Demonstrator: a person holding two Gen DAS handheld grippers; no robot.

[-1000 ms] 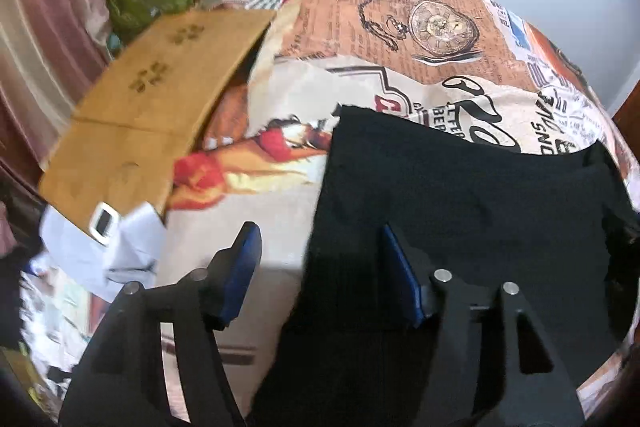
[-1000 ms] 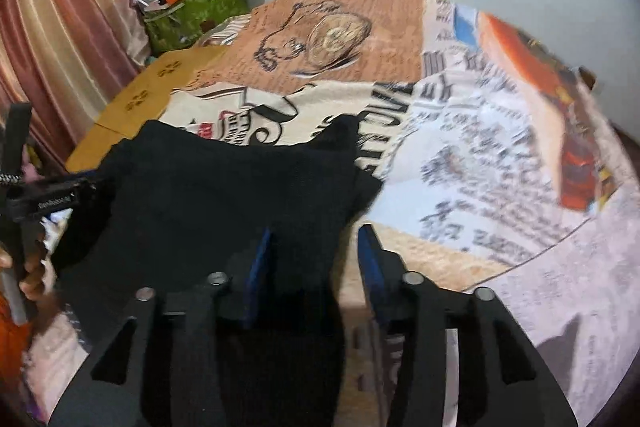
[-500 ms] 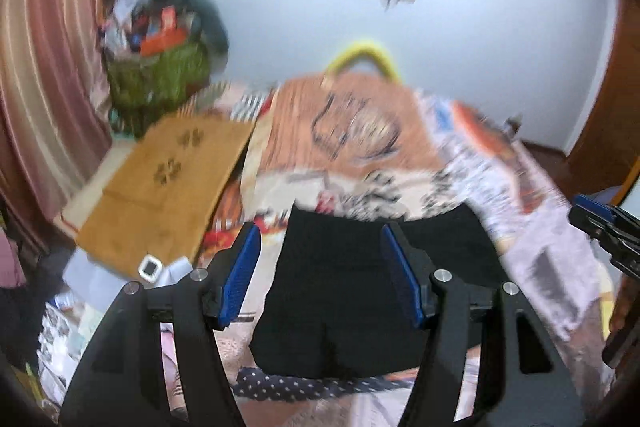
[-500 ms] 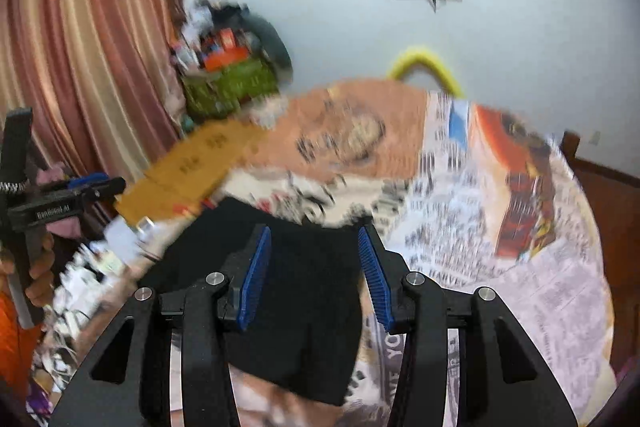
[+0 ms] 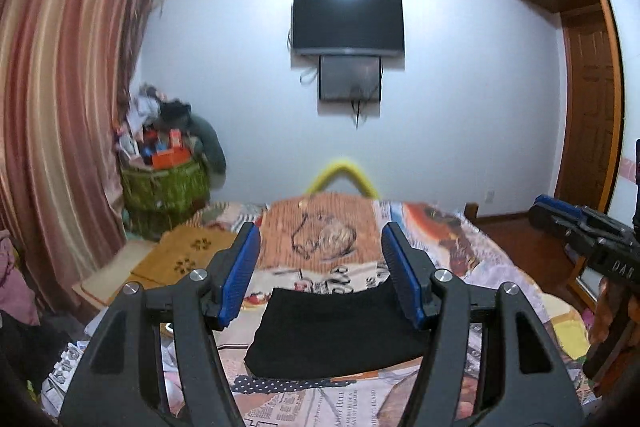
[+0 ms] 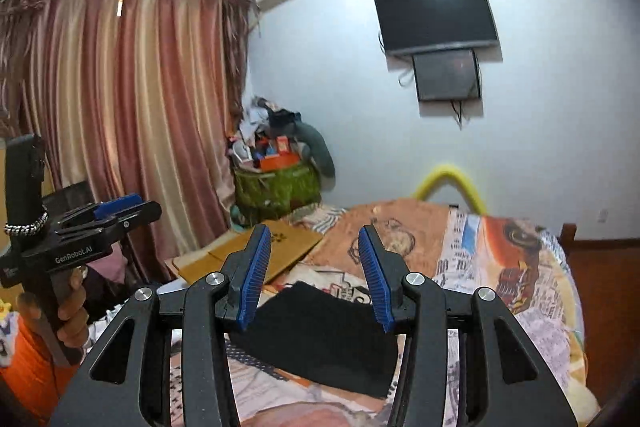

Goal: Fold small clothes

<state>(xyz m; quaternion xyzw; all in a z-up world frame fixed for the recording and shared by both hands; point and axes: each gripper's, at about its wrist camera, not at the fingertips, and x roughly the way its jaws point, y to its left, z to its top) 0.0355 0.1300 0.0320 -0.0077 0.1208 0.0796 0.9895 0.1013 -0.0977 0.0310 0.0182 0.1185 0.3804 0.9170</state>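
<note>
A black garment lies folded flat as a rough rectangle on the printed bed cover. It also shows in the right wrist view. My left gripper is open and empty, held well above and back from the garment. My right gripper is open and empty, also raised clear of it. The right gripper shows at the right edge of the left wrist view. The left gripper shows at the left of the right wrist view, held in a hand.
A dark polka-dot cloth strip lies just in front of the garment. A wooden board rests at the bed's left edge. A cluttered green basket stands by the striped curtain. A TV hangs on the far wall.
Both grippers have pulled up and back from the black garment, which was close under them a second ago. The garment stays flat on the bed. Both stay open.
</note>
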